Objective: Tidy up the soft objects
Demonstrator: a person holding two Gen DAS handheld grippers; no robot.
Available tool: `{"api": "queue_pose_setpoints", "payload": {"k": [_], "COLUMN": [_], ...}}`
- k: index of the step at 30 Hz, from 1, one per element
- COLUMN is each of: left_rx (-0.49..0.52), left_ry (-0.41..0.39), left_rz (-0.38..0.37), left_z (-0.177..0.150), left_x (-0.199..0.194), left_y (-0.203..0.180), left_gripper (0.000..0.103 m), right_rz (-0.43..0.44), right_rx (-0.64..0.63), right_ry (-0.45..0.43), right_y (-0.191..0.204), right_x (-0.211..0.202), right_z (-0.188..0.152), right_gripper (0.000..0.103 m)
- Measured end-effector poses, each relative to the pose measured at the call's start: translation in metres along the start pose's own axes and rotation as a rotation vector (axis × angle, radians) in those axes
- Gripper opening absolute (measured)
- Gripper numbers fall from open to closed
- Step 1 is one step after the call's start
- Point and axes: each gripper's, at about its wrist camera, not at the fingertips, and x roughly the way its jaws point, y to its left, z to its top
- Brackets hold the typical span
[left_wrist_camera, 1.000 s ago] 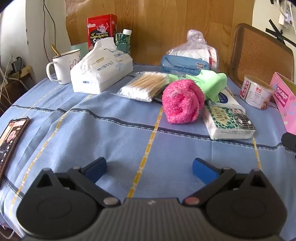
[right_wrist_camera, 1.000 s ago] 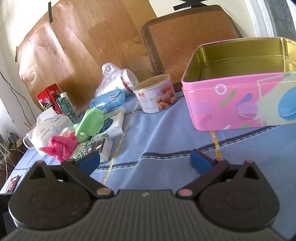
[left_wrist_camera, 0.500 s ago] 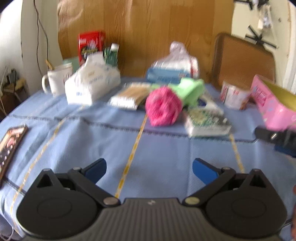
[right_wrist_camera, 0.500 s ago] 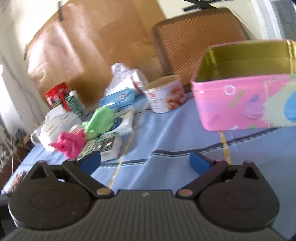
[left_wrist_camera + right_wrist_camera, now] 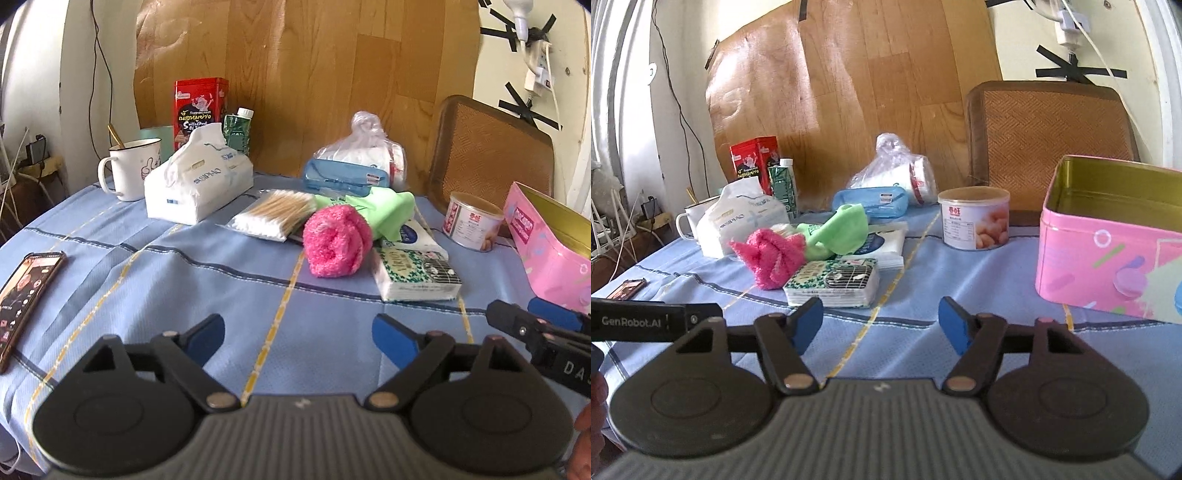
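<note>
A table covered by a blue cloth (image 5: 155, 280) is seen from both wrist cameras. The left gripper (image 5: 299, 334) is held low over the near part of the cloth; its jaws are closing, nothing is caught between them, and the pads touch nothing. The right gripper (image 5: 881, 323) is likewise held above the cloth with its jaws closing on empty air (its blue pads stand well apart).

A pink fluffy cloth (image 5: 337, 240), rolled into a bundle, is found near the middle of the table, just beside a small pack of tissues (image 5: 415, 275) on its right. A green cloth (image 5: 388, 206) is draped behind the pink one, partly over a white wipes pack (image 5: 882, 243). A bag of cotton swabs (image 5: 275, 214) lies to the left of the pink bundle, and a large white tissue pack (image 5: 199, 184) is set farther left, near a white mug (image 5: 129, 168).

An open pink tin (image 5: 1108, 254), empty inside as far as can be seen, is placed at the right side, well apart from the cloths. A small round can (image 5: 975, 223) stands between them, toward the far edge. A phone (image 5: 26, 288) lies at the left edge.
</note>
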Motion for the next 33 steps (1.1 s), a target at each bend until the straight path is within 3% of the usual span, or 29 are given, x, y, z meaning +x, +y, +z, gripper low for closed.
{"api": "queue_pose_setpoints", "payload": {"k": [33], "left_rx": [0.024], "left_ry": [0.03], "left_rz": [0.002], "left_z": [-0.0006], "left_x": [0.0034], "left_y": [0.0004], "left_gripper": [0.088], "right_rz": [0.016], "right_rx": [0.004], "right_ry": [-0.005], "right_y": [-0.0025], "right_x": [0.0002], "right_z": [-0.0029], "right_gripper": [0.07]}}
